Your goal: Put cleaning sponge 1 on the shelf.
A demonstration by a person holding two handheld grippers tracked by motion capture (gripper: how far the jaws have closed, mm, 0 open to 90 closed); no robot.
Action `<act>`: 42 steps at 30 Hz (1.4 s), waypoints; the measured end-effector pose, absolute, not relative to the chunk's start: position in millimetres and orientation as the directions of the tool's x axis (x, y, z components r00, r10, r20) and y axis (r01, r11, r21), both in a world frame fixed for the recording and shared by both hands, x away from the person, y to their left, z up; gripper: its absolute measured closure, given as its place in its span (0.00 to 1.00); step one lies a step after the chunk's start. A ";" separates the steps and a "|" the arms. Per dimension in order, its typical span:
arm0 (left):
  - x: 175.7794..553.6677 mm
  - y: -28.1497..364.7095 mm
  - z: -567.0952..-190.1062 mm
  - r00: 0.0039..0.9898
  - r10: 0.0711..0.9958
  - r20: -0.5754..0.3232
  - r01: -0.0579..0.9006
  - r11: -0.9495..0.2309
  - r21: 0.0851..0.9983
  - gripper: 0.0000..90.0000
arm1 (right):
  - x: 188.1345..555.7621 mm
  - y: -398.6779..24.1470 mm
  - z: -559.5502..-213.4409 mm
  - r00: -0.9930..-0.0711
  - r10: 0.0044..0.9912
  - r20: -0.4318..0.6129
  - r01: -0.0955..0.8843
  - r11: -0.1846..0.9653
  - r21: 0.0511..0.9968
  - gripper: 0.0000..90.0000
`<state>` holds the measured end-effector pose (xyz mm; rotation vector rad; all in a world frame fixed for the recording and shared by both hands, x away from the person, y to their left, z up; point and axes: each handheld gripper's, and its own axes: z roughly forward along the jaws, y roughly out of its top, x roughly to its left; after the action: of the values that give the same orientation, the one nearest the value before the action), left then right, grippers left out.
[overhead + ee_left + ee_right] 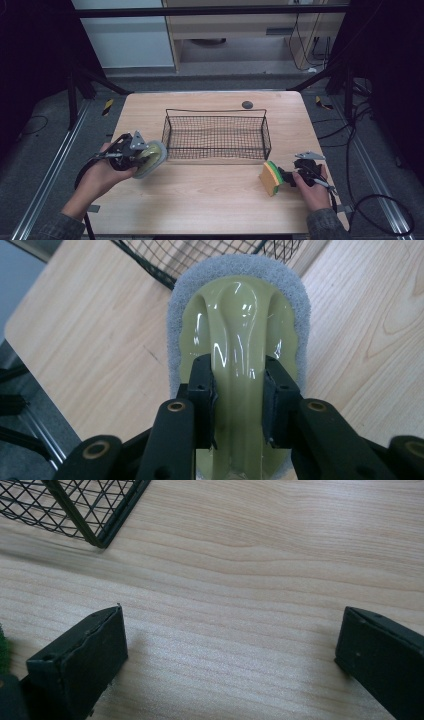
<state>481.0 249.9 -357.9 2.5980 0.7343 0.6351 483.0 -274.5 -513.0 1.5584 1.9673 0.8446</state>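
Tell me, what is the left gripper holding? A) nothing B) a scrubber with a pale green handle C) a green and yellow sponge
B: the left gripper has its jaws shut on the pale green handle of the scrubber, near the basket.

Black tongs (pixel 239 390) with brass-ringed screw holes, grey 3-cornered plates, trailing black cables.

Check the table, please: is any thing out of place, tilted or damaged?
Nothing looks damaged or spilled. One small oddity: the yellow-green sponge stands on its edge beside the right gripper, whose jaws are open. The wire basket sits upright and straight.
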 end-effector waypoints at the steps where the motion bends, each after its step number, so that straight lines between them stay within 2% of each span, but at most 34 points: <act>1: 483.4 246.5 -352.9 0.764 0.554 0.331 0.386 -0.803 0.453 0.78 | 483.1 -274.9 -512.9 -0.235 0.972 0.001 0.671 0.162 0.724 0.01; 14: 512.4 228.0 -329.1 0.776 0.485 0.402 0.324 -0.854 0.406 0.78 | 482.6 -276.8 -513.1 -0.250 0.968 0.006 0.667 0.168 0.726 0.01; 27: 558.8 187.2 -299.7 0.790 0.405 0.460 0.205 -0.882 0.424 0.78 | 481.3 -277.7 -513.1 -0.261 0.965 -0.004 0.665 0.183 0.724 0.01; 33: 571.9 175.0 -296.5 0.807 0.371 0.460 0.164 -0.888 0.430 0.78 | 482.2 -278.1 -513.5 -0.268 0.963 -0.007 0.663 0.190 0.724 0.01; 42: 580.5 155.6 -299.1 0.817 0.294 0.495 0.102 -0.920 0.378 0.78 | 482.2 -278.3 -513.4 -0.271 0.963 -0.010 0.663 0.194 0.723 0.01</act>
<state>580.5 155.6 -299.1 2.6663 0.3005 0.8043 482.2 -278.3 -513.4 1.5142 2.0077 0.8494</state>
